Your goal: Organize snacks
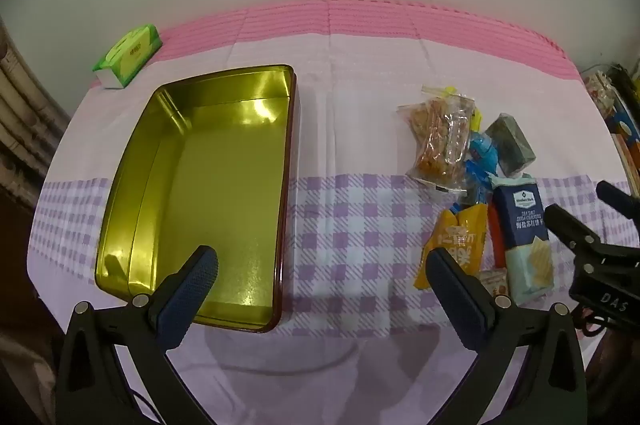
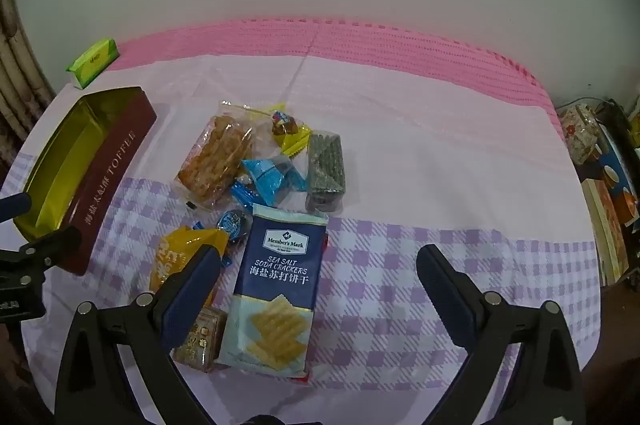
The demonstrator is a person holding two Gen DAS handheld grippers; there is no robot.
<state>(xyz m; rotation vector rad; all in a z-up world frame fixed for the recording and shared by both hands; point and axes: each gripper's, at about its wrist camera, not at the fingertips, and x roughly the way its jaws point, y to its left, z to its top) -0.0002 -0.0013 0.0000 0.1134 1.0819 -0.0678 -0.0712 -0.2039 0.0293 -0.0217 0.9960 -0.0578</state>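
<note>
An empty gold-lined tin (image 1: 208,185) with dark red sides (image 2: 108,177) lies open on the left of the table. A pile of snacks lies to its right: a blue soda cracker pack (image 2: 276,289), an orange packet (image 2: 180,257), a clear bag of brown biscuits (image 2: 218,157), a dark green seaweed pack (image 2: 326,165), blue wrapped sweets (image 2: 272,177) and a small brown pack (image 2: 200,341). My left gripper (image 1: 320,277) is open and empty above the tin's near right corner. My right gripper (image 2: 318,277) is open and empty, hovering over the cracker pack.
A green tissue pack (image 1: 128,55) sits at the table's back left. The table wears a pink and purple checked cloth (image 2: 440,153). Books and boxes (image 2: 608,193) stand past the right edge. A wall rises behind.
</note>
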